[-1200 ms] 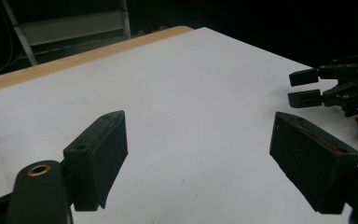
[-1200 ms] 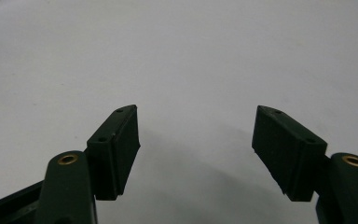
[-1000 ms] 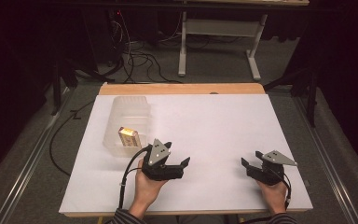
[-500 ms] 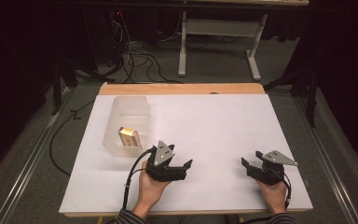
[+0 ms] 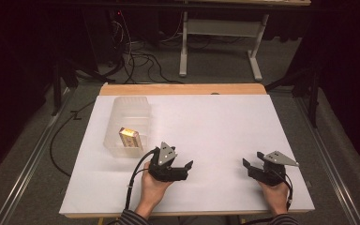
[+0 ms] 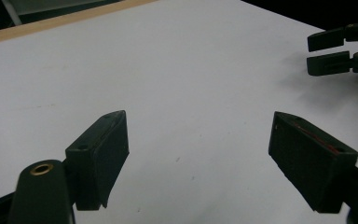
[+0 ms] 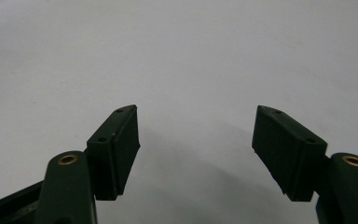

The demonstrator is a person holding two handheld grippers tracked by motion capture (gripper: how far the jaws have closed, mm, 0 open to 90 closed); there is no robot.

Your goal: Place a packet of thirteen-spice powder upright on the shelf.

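A clear plastic bin (image 5: 127,123) stands on the left part of the white table (image 5: 215,126), with a small yellow box (image 5: 129,138) lying inside it. My left gripper (image 5: 187,170) rests near the front edge, right of the bin, with its jaws pointing right. In its own view the left gripper (image 6: 198,123) is open over bare white surface. My right gripper (image 5: 247,168) sits at the front right with its jaws pointing left, and its black fingers (image 6: 328,63) appear at the top right of the left gripper view. The right gripper (image 7: 196,114) is open too, holding nothing.
A wooden strip (image 5: 183,89) runs along the table's far edge. Beyond it on the floor are cables (image 5: 136,58) and a white metal frame (image 5: 220,33). Metal rails (image 5: 28,164) run along the floor on both sides.
My left gripper has slid a little to the right and toward the front edge, away from the bin. The right gripper has stayed put.
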